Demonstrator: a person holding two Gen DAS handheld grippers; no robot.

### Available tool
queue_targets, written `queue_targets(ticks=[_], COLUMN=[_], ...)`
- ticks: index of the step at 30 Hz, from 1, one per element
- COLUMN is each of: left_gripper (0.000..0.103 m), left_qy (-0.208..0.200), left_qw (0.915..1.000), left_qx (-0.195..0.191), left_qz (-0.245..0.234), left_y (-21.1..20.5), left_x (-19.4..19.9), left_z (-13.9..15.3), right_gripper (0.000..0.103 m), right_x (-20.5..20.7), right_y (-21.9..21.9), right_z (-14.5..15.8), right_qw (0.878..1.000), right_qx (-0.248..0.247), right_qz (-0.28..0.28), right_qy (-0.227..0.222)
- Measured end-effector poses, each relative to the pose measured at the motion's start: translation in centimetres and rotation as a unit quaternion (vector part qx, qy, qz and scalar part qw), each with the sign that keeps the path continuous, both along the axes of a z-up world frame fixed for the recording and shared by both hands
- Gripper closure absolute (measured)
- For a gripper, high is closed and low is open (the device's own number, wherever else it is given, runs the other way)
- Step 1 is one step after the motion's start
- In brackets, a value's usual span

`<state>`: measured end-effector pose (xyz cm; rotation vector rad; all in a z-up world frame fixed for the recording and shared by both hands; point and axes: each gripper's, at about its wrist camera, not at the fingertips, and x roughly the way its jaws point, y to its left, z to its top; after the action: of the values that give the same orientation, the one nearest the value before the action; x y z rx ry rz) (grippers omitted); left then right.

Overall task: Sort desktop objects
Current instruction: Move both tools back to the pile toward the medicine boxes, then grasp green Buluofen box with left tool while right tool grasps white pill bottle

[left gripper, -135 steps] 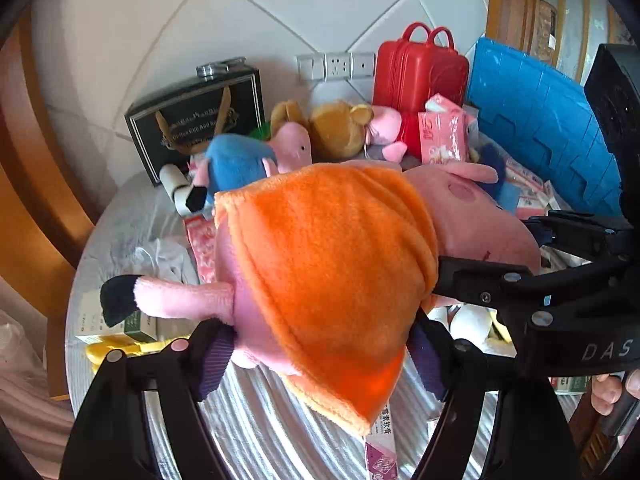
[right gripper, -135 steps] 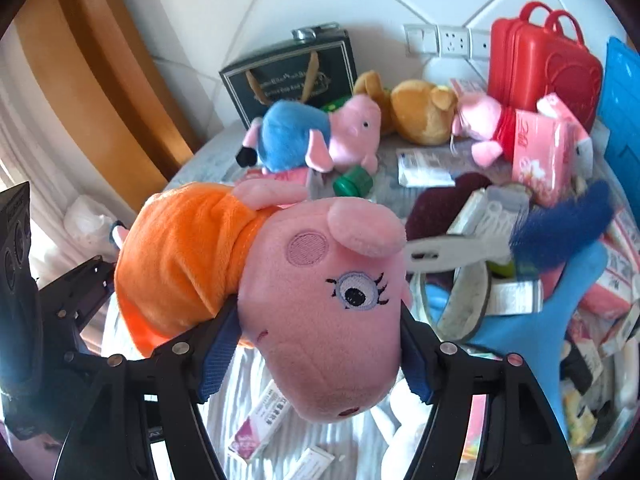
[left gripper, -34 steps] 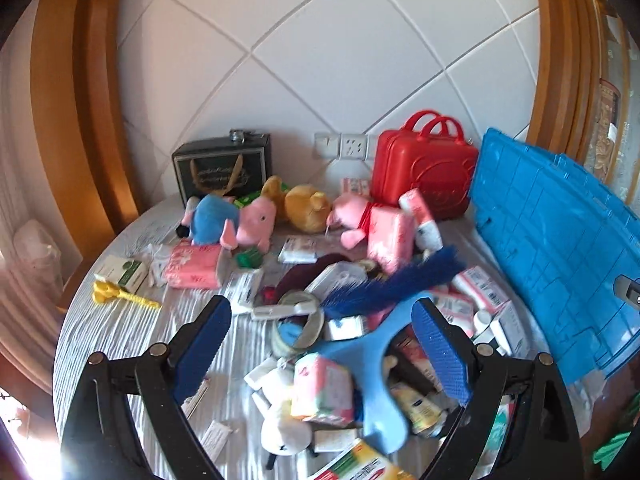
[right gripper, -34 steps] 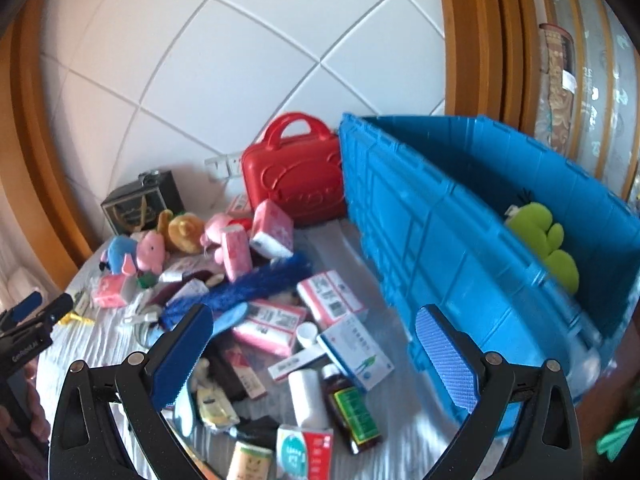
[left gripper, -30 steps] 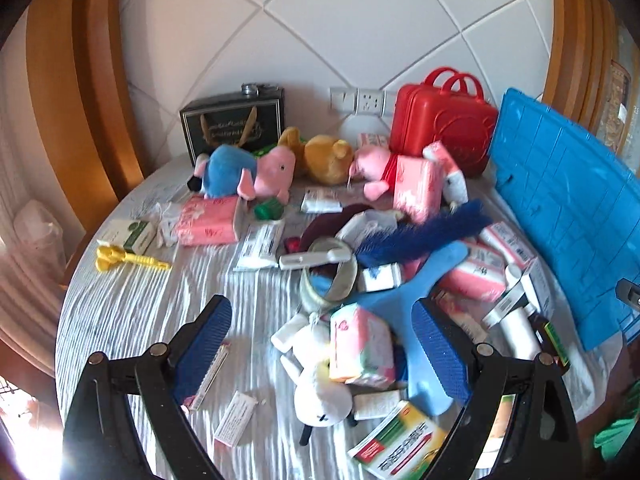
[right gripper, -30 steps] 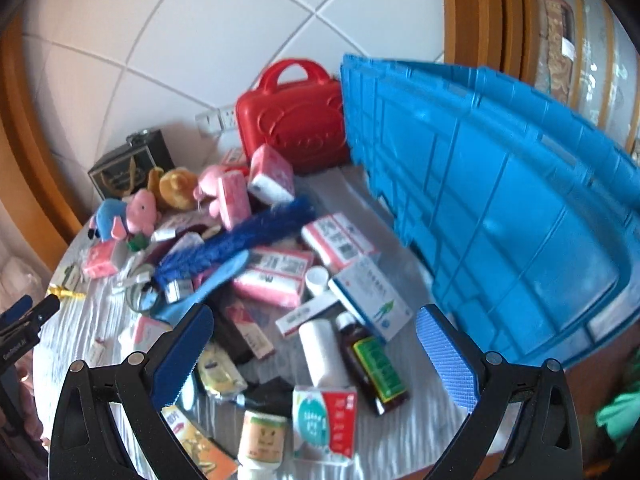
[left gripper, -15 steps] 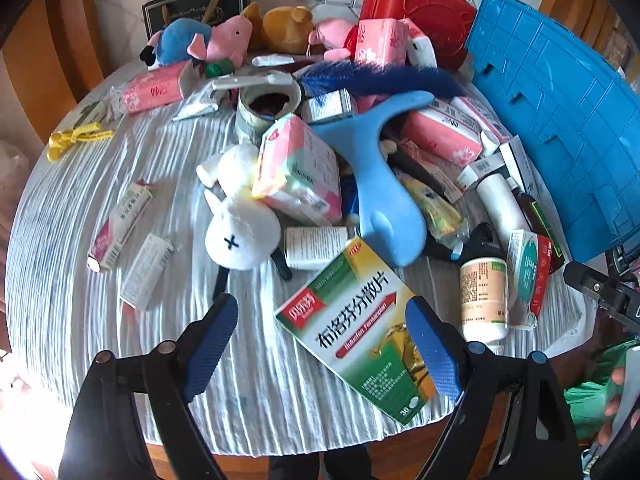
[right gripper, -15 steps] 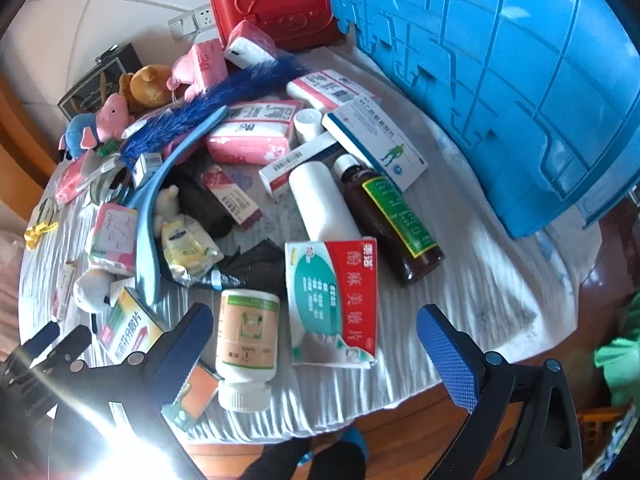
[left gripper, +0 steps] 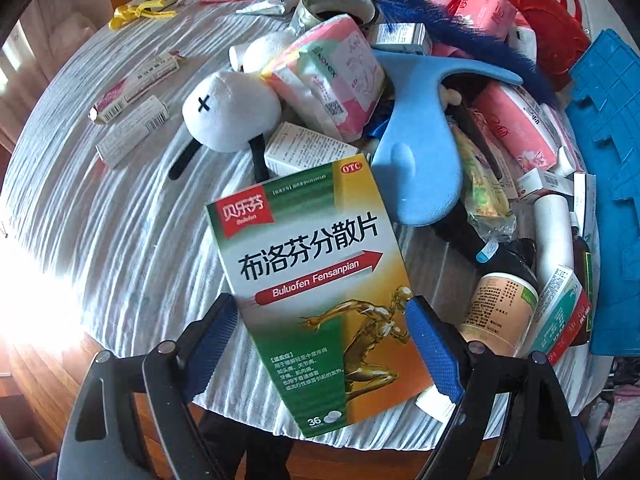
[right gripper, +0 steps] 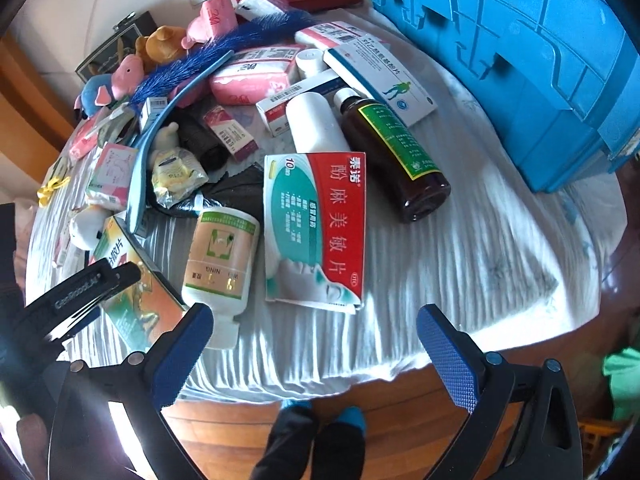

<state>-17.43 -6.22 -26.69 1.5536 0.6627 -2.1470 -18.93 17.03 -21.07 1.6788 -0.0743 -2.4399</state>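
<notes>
Left wrist view, nearest first: my left claw (left gripper: 320,340) stands wide, its blue pads (left gripper: 210,338) flanking the lower half of the green-and-orange medicine box (left gripper: 320,280). The box lies flat on the striped cloth of the round surface (left gripper: 120,240), between the two pads. I cannot tell whether the pads touch its edges or stand just clear of them, so I count it as not gripped. Just beyond the box's far end lie a white plush toy with a black cross (left gripper: 228,110), a small white carton (left gripper: 304,152) and the broad end of a blue brush handle (left gripper: 420,160). A tan-labelled pill bottle (left gripper: 500,312) lies just beside the claw's right pad. Farther off are pink tissue packs (left gripper: 332,76), and a red case (left gripper: 548,12) at the far edge.

Right wrist view, nearest first: my right claw (right gripper: 316,344) is wide open and holds nothing; between its pads I see only cloth and the surface's edge, with the person's feet (right gripper: 320,436) on the wooden floor below. The red-and-teal medicine box (right gripper: 316,228) lies flat just ahead of the gap. The pill bottle (right gripper: 220,256) lies beside it, its white cap near the claw's left pad. Beyond are a brown syrup bottle (right gripper: 392,148) and a white bottle (right gripper: 316,124). The blue crate (right gripper: 520,52) stands at far right.
</notes>
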Motion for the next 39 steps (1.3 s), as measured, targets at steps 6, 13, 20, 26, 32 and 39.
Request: queue_targets(ticks=[6,13,20,26,32,39], left_gripper=[0.007,0.007,0.012,0.012,0.012,0.012], left_qy=[0.028,0.027,0.014,0.043,0.014,-0.042], left_qw=[0.9989,0.9915,0.9944,0.9861,0.9721,0.9821], left_qx=[0.017,-0.052,-0.021,0.046,0.013,-0.101], left_qz=[-0.033,-0.116,-0.102,-0.153,-0.234,-0.154], left_y=[-0.8,-2.6,-7.6,-4.5,0.0,-9.5], left_x=[-0.1,2.1,4.3,5.3,4.8,7.1], left_z=[-0.7,-0.3,-1.0,-0.3,-2.3,-2.2], right_gripper=[0.0,0.001,0.026,0.032,0.032,0.032], right_x=[0.1,0.5,0.2,-0.1,0.0,0.3], right_y=[-1.1,-4.3,-7.1,-6.8,-6.8,-8.3], right_z=[-1.2,-2.2,-3.4,-4.0,-4.3,-4.9], right_qw=[1.0,0.999,0.999,0.998,0.998,0.996], right_qx=[-0.007,-0.019,-0.015,-0.009,-0.005,-0.011], right_qz=[-0.009,-0.001,0.016,0.012,0.023,0.052], right_qy=[-0.02,-0.034,-0.05,-0.055,-0.063,-0.07])
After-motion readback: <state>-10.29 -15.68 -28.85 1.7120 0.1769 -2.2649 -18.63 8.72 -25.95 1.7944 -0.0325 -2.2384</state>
